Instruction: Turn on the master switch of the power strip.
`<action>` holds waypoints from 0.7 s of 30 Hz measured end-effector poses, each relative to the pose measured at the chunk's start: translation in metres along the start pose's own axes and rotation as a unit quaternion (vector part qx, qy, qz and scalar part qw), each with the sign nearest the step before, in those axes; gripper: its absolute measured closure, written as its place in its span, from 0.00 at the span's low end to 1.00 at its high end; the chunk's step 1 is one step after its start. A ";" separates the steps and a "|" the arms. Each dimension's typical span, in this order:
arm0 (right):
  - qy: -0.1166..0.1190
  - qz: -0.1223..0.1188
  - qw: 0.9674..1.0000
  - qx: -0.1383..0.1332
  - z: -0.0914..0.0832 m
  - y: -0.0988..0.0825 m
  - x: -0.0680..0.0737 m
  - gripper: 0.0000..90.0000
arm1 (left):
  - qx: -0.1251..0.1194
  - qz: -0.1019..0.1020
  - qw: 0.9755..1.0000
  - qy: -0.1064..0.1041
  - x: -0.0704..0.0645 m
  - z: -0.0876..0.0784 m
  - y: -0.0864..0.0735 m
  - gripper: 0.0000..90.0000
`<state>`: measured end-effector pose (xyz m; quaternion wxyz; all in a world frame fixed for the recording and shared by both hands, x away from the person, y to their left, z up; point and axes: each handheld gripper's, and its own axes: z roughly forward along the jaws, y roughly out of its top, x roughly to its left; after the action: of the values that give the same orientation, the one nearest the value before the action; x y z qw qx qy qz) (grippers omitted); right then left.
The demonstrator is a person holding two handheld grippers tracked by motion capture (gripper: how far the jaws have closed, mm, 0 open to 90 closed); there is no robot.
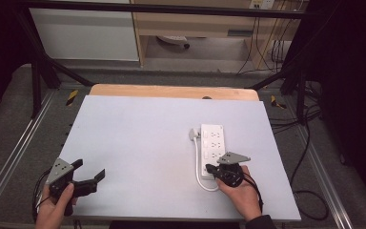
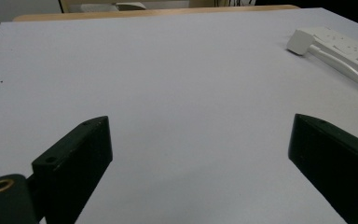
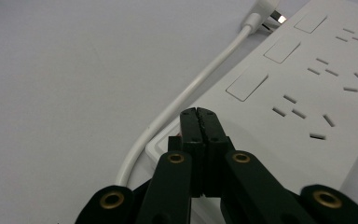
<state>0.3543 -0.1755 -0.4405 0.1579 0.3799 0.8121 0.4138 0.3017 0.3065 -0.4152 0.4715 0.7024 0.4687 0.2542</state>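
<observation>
The worktop [image 1: 138,138] is a pale sheet laid over a wooden board, whose bare strip shows along the far edge. Its near edge is partly cut off by the bottom of the high view, and the surroundings to either side fall into darkness.

A white power strip [image 1: 211,145] lies toward the right edge, lengthwise from near to far. Its near end is hidden under the right gripper [image 1: 214,168], so how it ends there cannot be made out. In the right gripper view the strip [image 3: 307,88] runs off the right side of the frame, showing three flat switches and several sockets.

The cord [image 1: 201,174] leaves the strip's near end, loops and runs up its left side to the plug [image 1: 193,134], which rests just beside the far left corner of the strip. In the right gripper view the plug [image 3: 265,11] is cut by the top edge.

The left gripper [image 1: 89,172] sits at the near left corner, held in a hand [image 1: 55,210], jaws spread wide over bare sheet. The right gripper's jaws are pressed together, with nothing visible between them, their tips over the strip's near left corner; whether they touch it I cannot tell.
</observation>
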 end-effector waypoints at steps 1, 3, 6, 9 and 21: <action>0.000 -0.002 1.000 -0.001 0.000 0.000 0.000 1.00 | 0.000 0.000 1.000 0.000 0.000 0.000 0.000 0.07; 0.003 0.007 1.000 -0.002 -0.001 0.001 0.000 1.00 | 0.000 0.001 1.000 0.000 0.000 0.000 0.000 0.07; 0.004 0.005 1.000 -0.005 -0.002 0.000 -0.001 1.00 | 0.000 -0.001 1.000 -0.001 0.000 0.000 0.000 0.07; 0.004 0.006 1.000 -0.006 -0.002 0.001 -0.001 1.00 | 0.000 0.000 1.000 -0.001 0.000 0.000 0.000 0.07; 0.005 0.007 1.000 -0.010 -0.002 0.000 -0.001 1.00 | 0.001 0.000 1.000 0.000 0.000 0.000 0.000 0.07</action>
<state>0.3543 -0.1776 -0.4392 0.1549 0.3815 0.8061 0.4249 0.3017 0.3070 -0.4150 0.4713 0.7028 0.4687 0.2536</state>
